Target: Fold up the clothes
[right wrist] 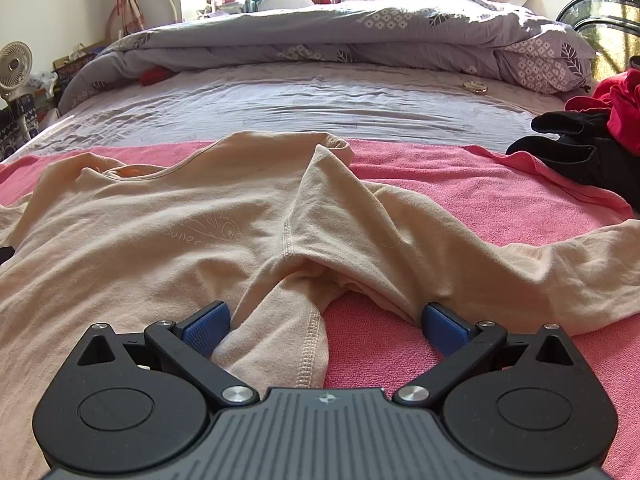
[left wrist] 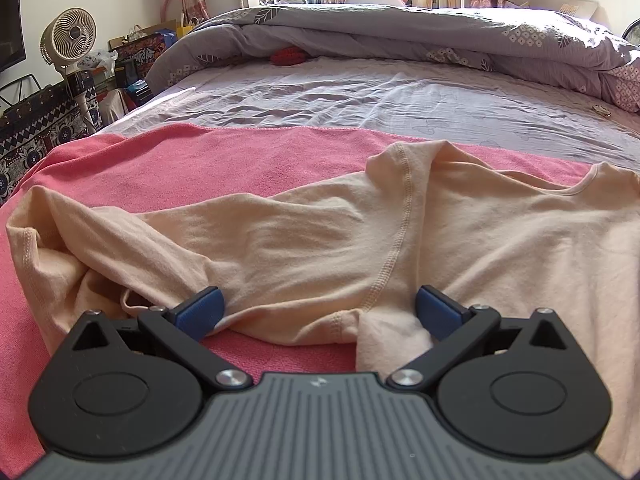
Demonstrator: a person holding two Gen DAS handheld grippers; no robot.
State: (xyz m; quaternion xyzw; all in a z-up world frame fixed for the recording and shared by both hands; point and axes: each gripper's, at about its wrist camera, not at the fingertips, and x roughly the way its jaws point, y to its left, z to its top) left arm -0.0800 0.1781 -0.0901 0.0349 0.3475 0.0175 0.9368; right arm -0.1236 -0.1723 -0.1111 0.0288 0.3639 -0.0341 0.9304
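Both claws spread, nothing clamped: left claw and right claw each straddle an armpit seam of the shirt. Judgement: pinch both layers at the seam, lift evenly. Shirt is peach, long-sleeved, rumpled, sleeves bunched, lying on pink towel on the bed.

The right tool, its blue pads spread wide, straddles the bunched underarm of a peach long-sleeved shirt lying on a pink towel across the bed.
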